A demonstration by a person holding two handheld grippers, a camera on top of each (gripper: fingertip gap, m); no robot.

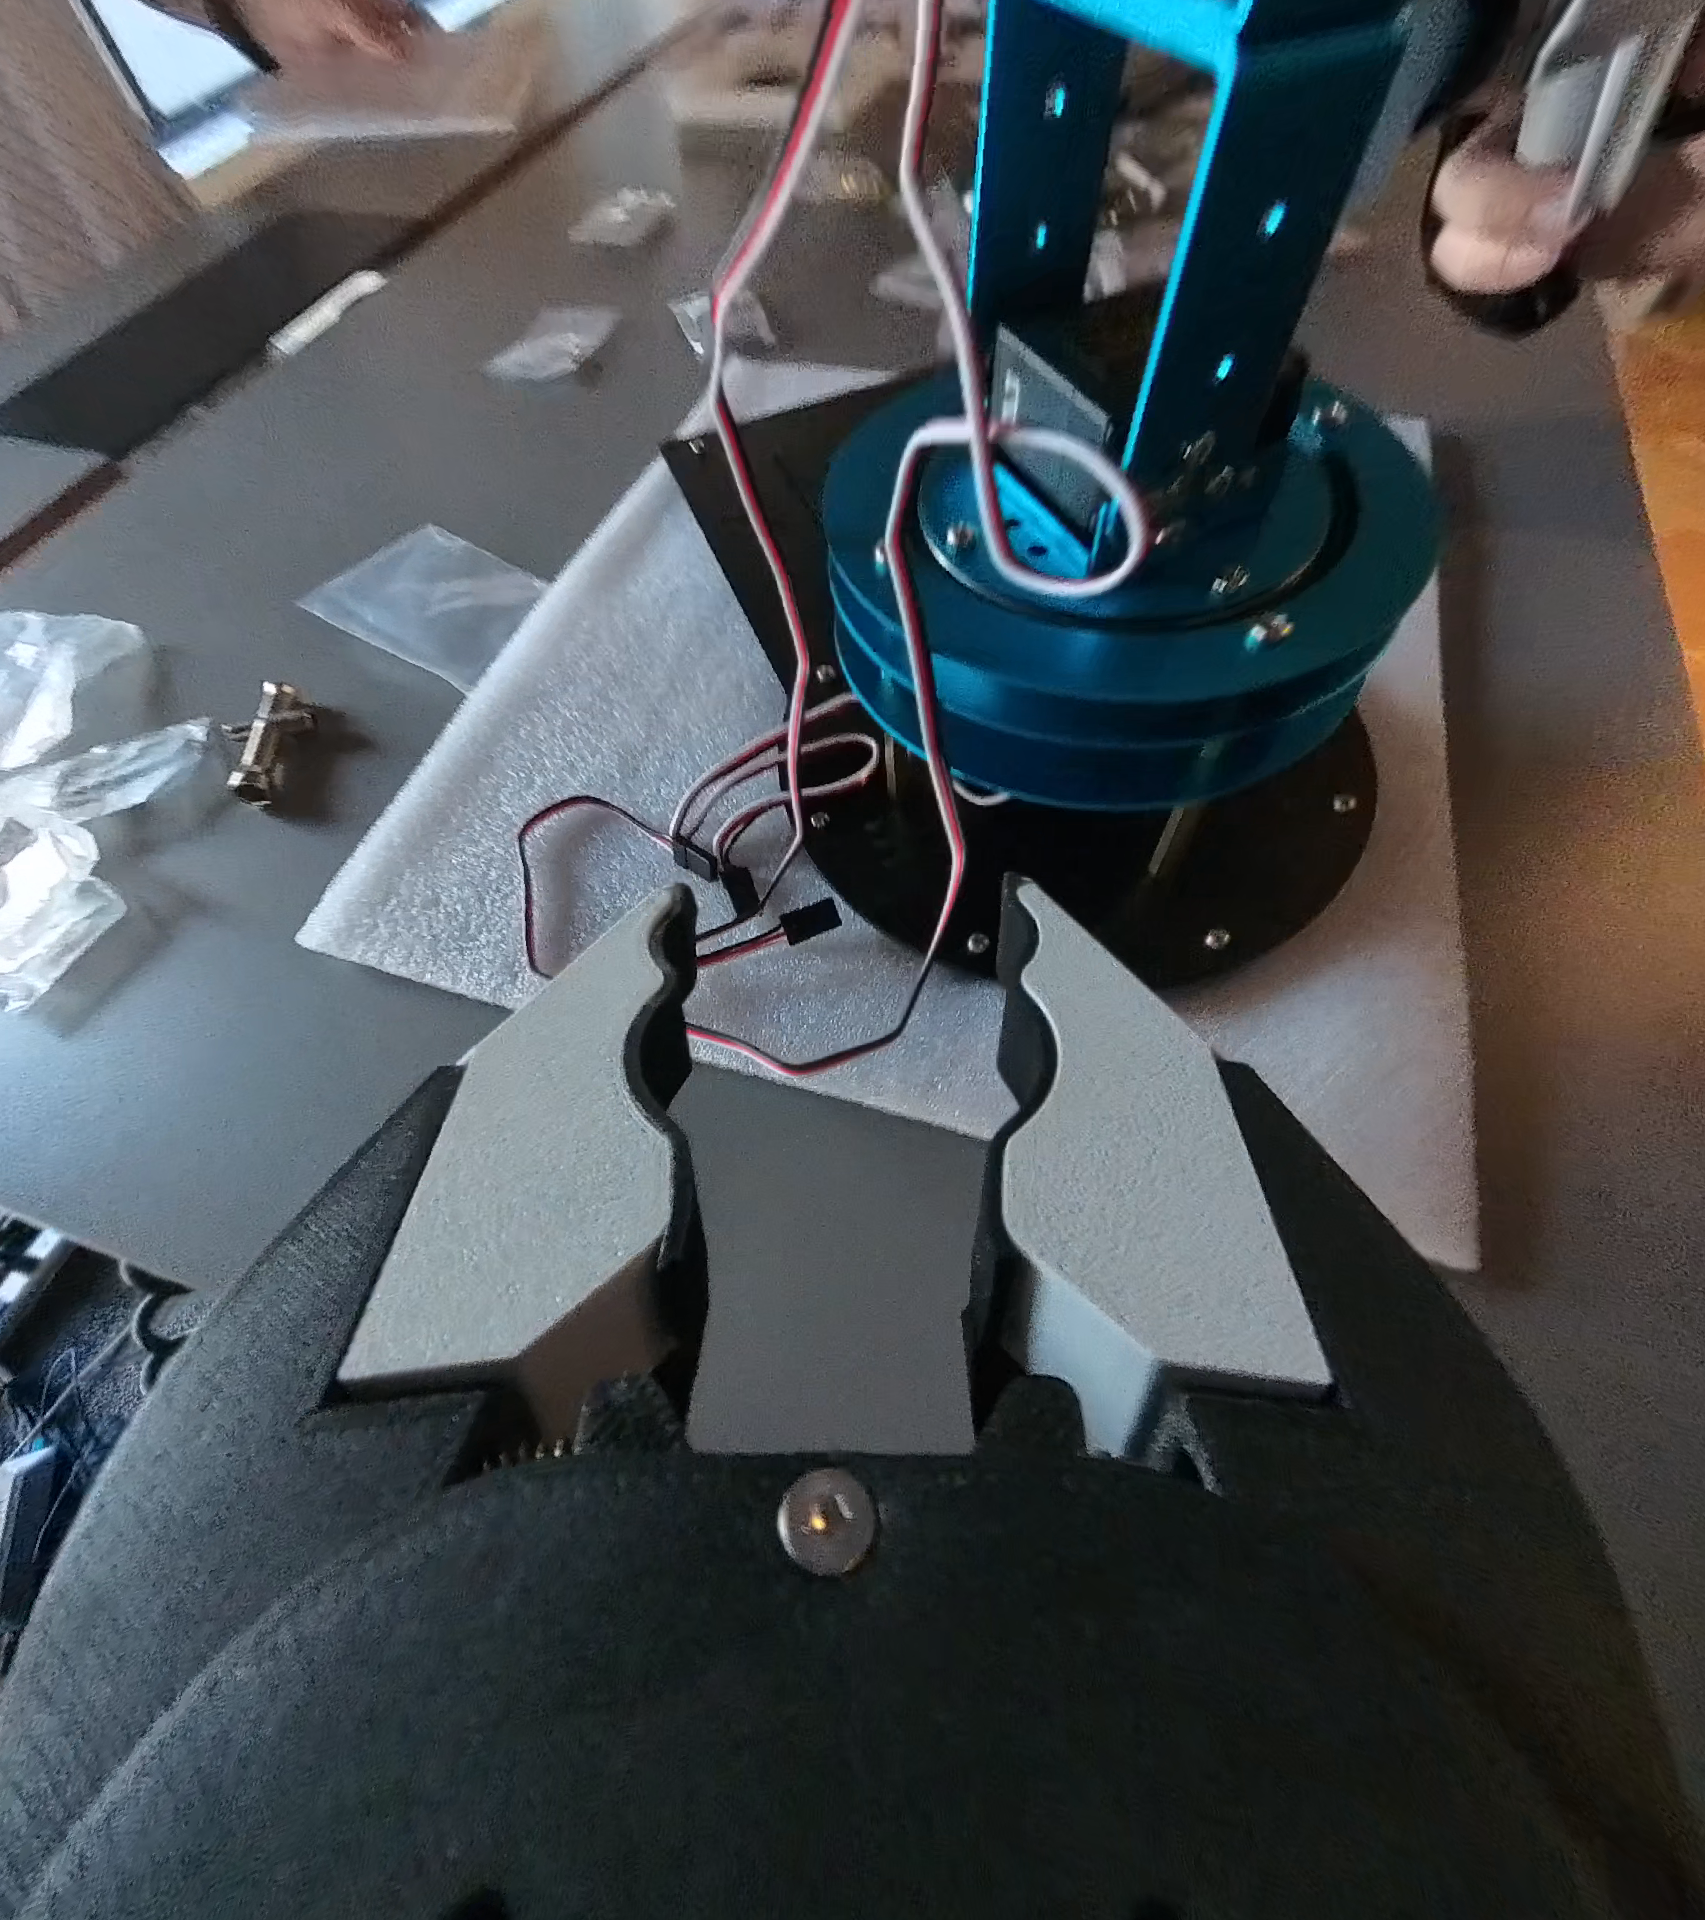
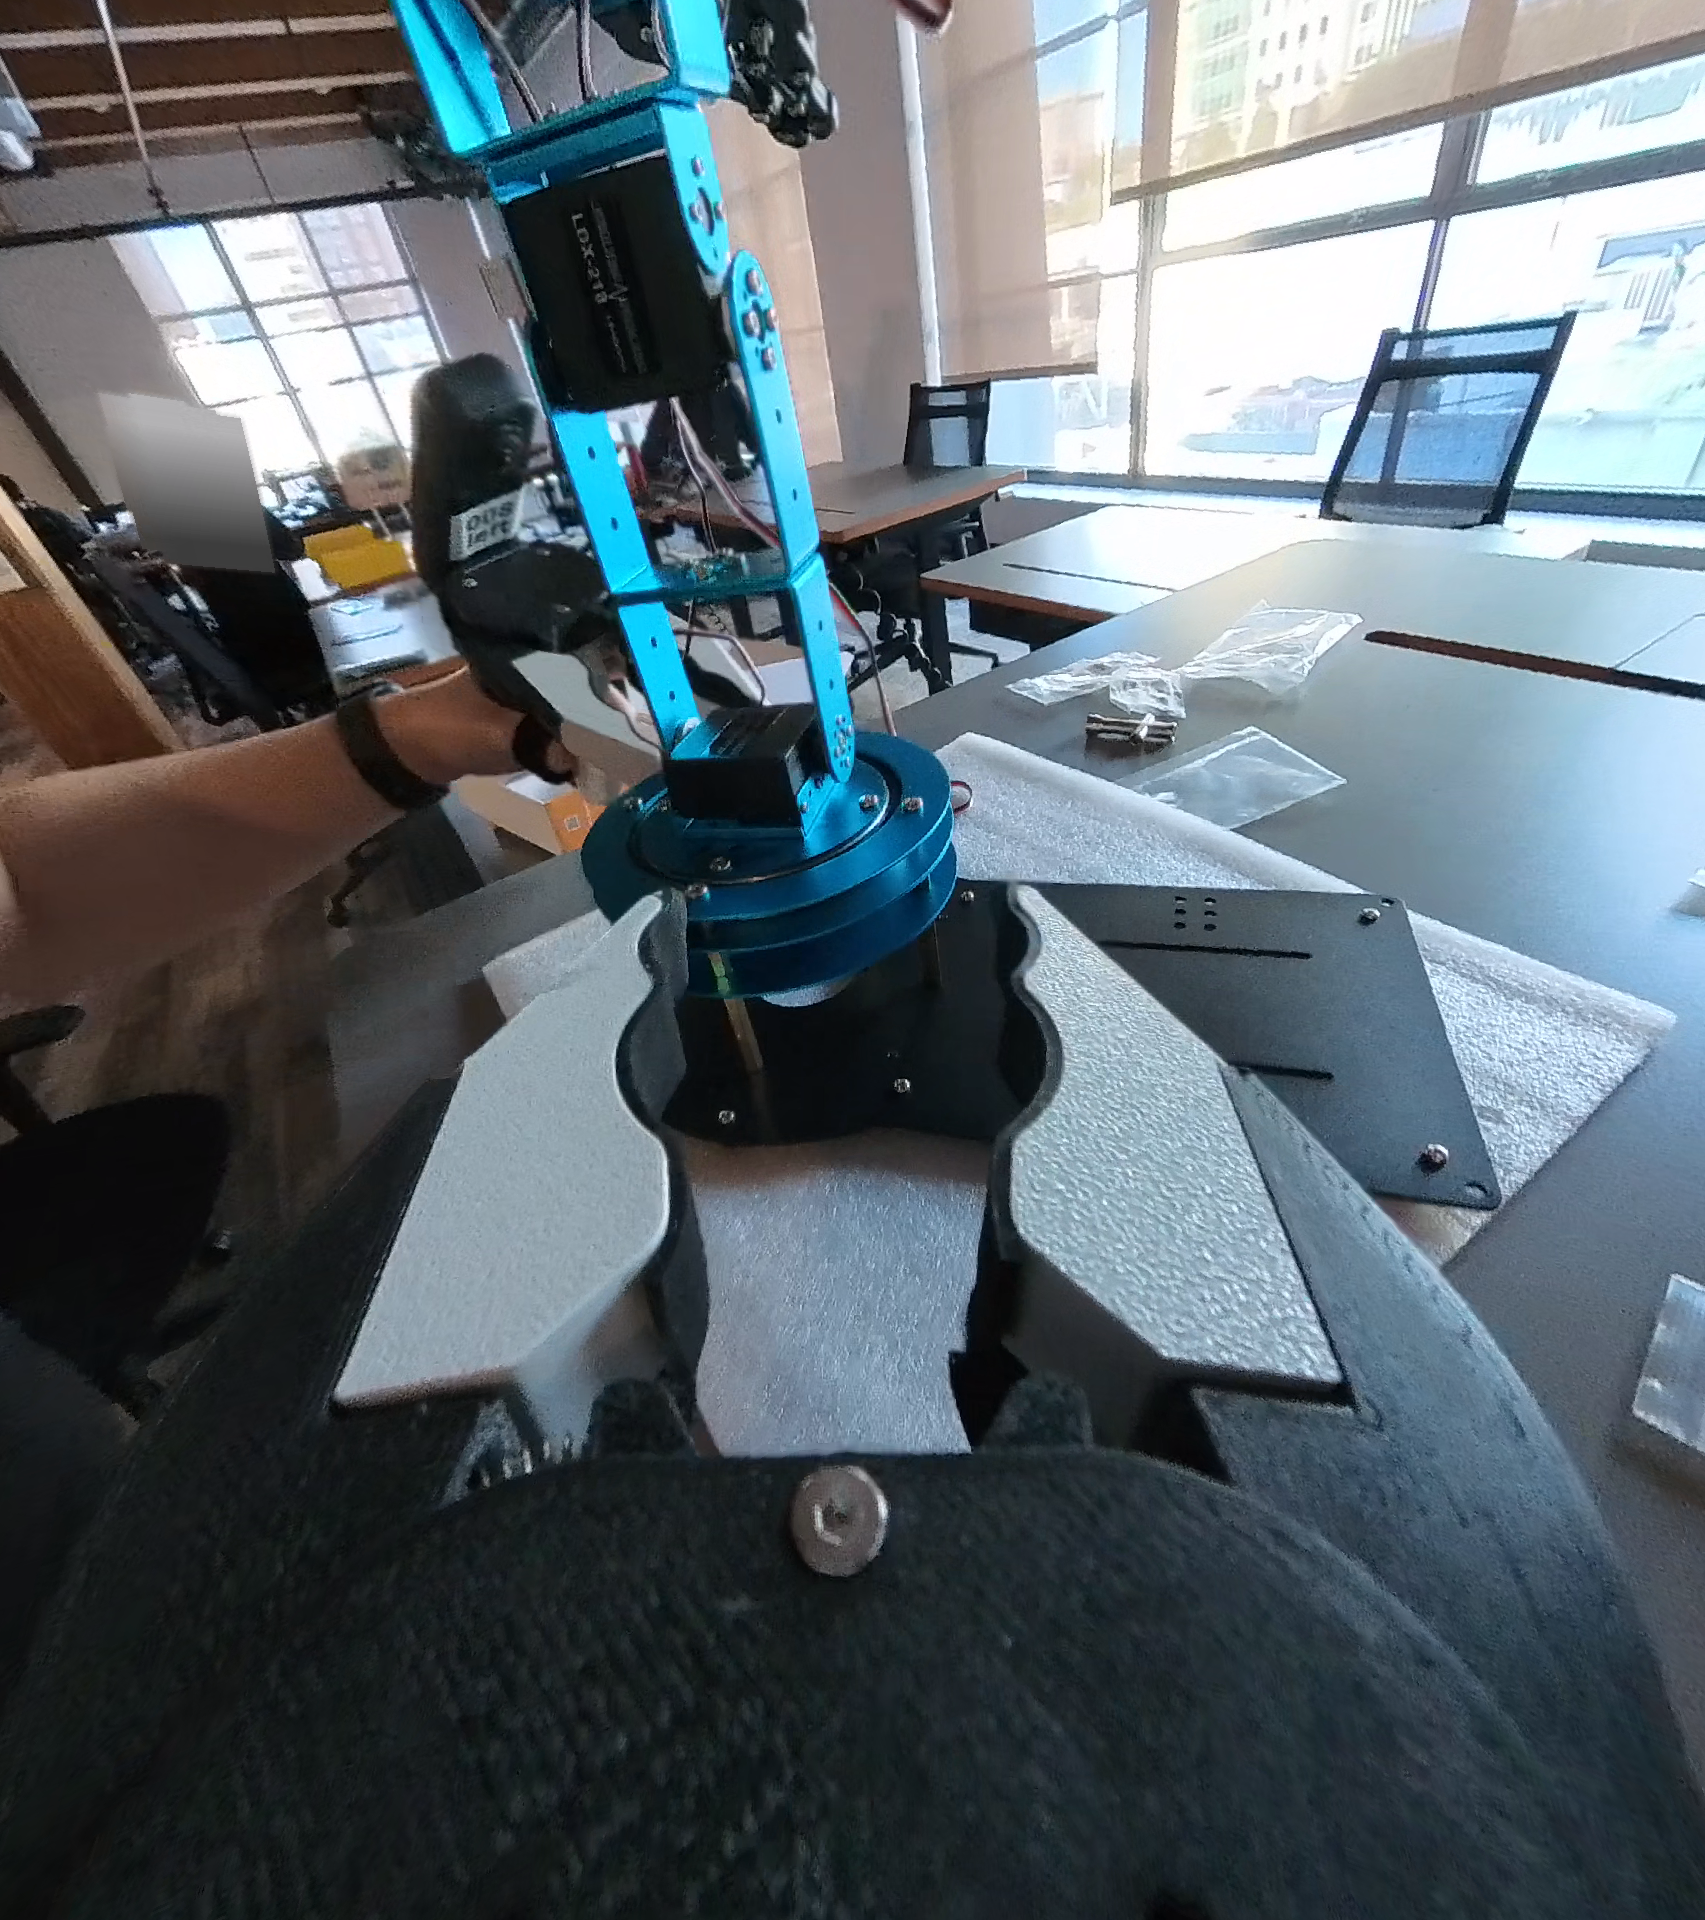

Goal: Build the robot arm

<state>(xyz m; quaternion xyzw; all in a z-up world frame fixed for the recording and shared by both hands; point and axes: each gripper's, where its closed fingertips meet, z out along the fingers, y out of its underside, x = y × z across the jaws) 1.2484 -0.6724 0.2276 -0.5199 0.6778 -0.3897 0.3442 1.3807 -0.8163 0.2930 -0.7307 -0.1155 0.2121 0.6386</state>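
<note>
Blue anodised metal makes up the small jointed kit arm (image 2: 723, 582), which is seen standing upright on a round blue turntable base (image 2: 775, 862) bolted over a black metal plate (image 2: 1326, 1029); its long axis runs nearly vertical, leaning slightly. The plate is laid on a white foam sheet (image 2: 827, 1247) on the grey surface (image 2: 1554, 831).

The right claw (image 2: 840, 914) is held open and empty, its jaws set wide to either side of the turntable base, which lies straight ahead and just beyond the tips; whether the left jaw's tip touches the blue rim cannot be told.

The left claw (image 1: 846, 904) is likewise open and empty, and is seen pointed down at the foam sheet, with the base ahead and a little to the right. Red, white and black servo wires (image 1: 754, 904) with black plugs are draped between and just ahead of its jaws, one loop passing between them.

A small metal fitting (image 1: 271, 732) and clear plastic bags (image 1: 6, 769) lie well apart to the left
</note>
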